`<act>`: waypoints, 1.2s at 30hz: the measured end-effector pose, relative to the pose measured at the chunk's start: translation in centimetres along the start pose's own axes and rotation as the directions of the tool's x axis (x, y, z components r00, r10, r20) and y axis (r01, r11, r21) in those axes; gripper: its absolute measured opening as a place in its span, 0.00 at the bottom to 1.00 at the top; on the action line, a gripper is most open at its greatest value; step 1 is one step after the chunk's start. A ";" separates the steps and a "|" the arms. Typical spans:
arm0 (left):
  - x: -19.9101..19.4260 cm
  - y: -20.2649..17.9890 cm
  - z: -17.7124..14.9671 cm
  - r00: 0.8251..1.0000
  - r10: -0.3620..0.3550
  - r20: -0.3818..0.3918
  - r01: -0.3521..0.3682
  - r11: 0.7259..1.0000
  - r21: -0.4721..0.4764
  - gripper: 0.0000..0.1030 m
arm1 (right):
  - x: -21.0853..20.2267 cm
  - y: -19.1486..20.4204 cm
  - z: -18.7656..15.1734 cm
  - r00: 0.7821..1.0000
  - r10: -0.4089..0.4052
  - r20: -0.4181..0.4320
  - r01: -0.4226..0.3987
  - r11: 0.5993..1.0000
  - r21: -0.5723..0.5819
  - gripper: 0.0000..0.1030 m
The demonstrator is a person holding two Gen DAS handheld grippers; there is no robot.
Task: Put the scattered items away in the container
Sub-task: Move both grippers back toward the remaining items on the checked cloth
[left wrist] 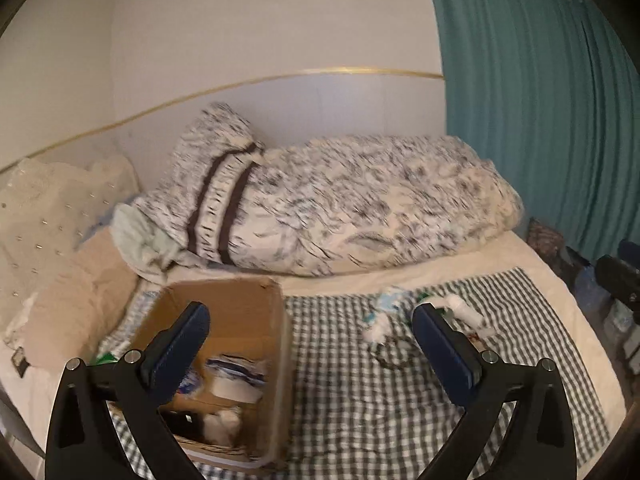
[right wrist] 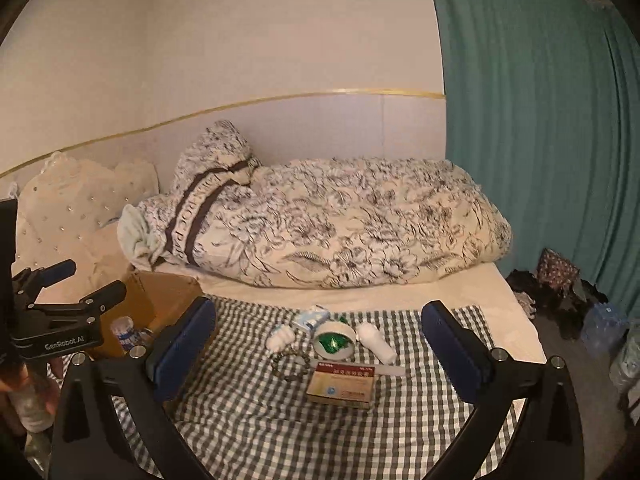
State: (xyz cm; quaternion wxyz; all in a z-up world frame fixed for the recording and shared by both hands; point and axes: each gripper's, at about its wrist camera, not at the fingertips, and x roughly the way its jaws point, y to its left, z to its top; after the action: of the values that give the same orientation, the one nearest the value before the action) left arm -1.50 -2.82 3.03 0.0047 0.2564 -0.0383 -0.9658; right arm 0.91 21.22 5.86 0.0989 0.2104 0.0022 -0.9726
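Observation:
A checked cloth (right wrist: 248, 412) covers the near part of the bed. On it lie a small red-and-tan carton (right wrist: 342, 384), a tape roll (right wrist: 334, 340), a white bulb (right wrist: 280, 338), a white tube (right wrist: 376, 342), a key chain (right wrist: 290, 362) and a blue-white packet (right wrist: 312, 316). My right gripper (right wrist: 320, 348) is open and empty, with the carton just ahead between its fingers. The cardboard box (left wrist: 240, 320) stands at the left with several items inside. My left gripper (left wrist: 316, 344) is open and empty at the box's right wall. In its blurred view the scattered items (left wrist: 384, 320) lie to the right.
A rolled floral quilt (right wrist: 340, 220) lies across the back of the bed, against the wall. A studded cream pillow (right wrist: 72, 208) lies at the left. A teal curtain (right wrist: 540, 140) hangs at the right, with bags and water bottles (right wrist: 600, 320) on the floor below it.

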 end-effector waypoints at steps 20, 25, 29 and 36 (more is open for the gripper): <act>12.8 -3.9 -2.8 0.976 -0.117 -0.182 0.124 0.992 0.029 1.00 | 15.6 -1.2 -5.1 0.951 -0.045 -0.306 0.064 0.997 0.051 1.00; 16.4 -4.3 -3.7 0.968 -0.113 -0.222 0.122 0.992 0.026 1.00 | 18.9 -2.4 -7.8 0.920 -0.079 -0.385 0.096 0.995 0.027 1.00; 19.0 -4.6 -4.7 0.964 -0.100 -0.247 0.102 0.995 -0.004 1.00 | 21.7 -2.9 -9.7 0.889 -0.068 -0.453 0.093 0.995 0.033 1.00; 22.6 -5.7 -6.5 0.948 -0.106 -0.299 0.100 0.994 -0.034 1.00 | 25.0 -1.9 -12.7 0.846 -0.102 -0.524 0.076 0.995 -0.071 1.00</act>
State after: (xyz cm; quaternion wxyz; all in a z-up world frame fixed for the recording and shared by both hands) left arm -17.89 1.77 -14.21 -0.0376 0.4016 -0.0148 -0.9149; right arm -16.51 18.89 -16.05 0.0542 0.4661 0.0621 -0.8809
